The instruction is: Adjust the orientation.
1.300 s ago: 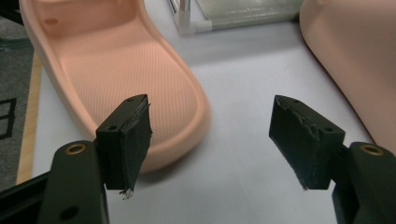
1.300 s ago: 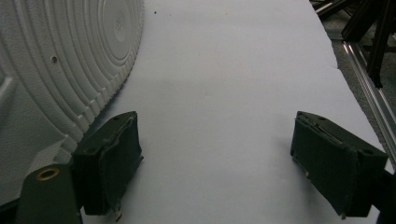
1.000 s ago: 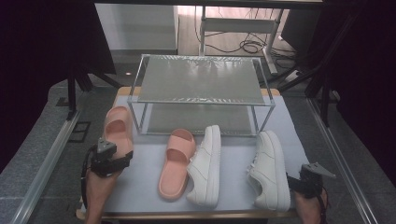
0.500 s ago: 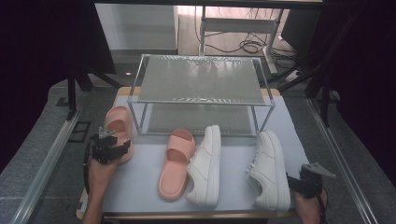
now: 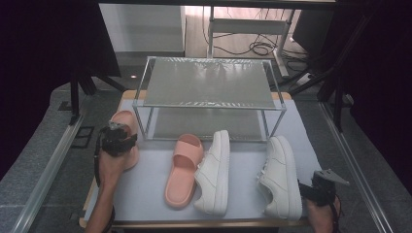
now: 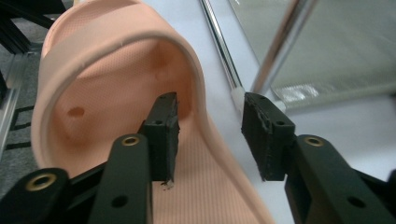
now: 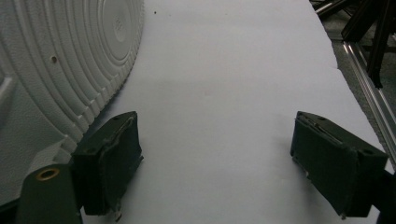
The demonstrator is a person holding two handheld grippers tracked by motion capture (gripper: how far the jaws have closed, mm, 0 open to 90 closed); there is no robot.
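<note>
Setting: a dim room with dark curtains at both sides, cables on the floor behind, and a worktop (image 5: 145, 194) under a pale grey sheet.

Rack: a two-level metal shoe rack (image 5: 209, 92) with mesh shelves, at the far half of the worktop, both shelves bare.

Footwear, left to right in the high view:
- Pink slide sandal (image 5: 125, 131), at the left edge of the sheet, just beside the rack's front left leg, toe pointing away from the person.
- Second pink slide (image 5: 182, 170), in front of the rack near the middle, lying flat.
- White sneaker (image 5: 214, 172), on its side, touching the second pink slide along its right edge.
- Second white sneaker (image 5: 282, 177), also tipped on its side, well apart from the first, toward the right front corner.

Left claw (image 6: 210, 130): held over the heel end of the pink slide sandal (image 6: 116, 93). Its jaws have just been closing. One jaw sits inside the sandal, under the strap; the other is outside, over the sheet beside the rack's leg (image 6: 275, 51). The sandal's side wall lies between them with gaps showing on both sides, so the pads are not yet pressing on it.

Right claw (image 7: 215, 158): low at the right front corner, jaws wide apart with bare sheet between them; the grooved sole of the second white sneaker (image 7: 60, 60) rises just beside its left jaw.
</note>
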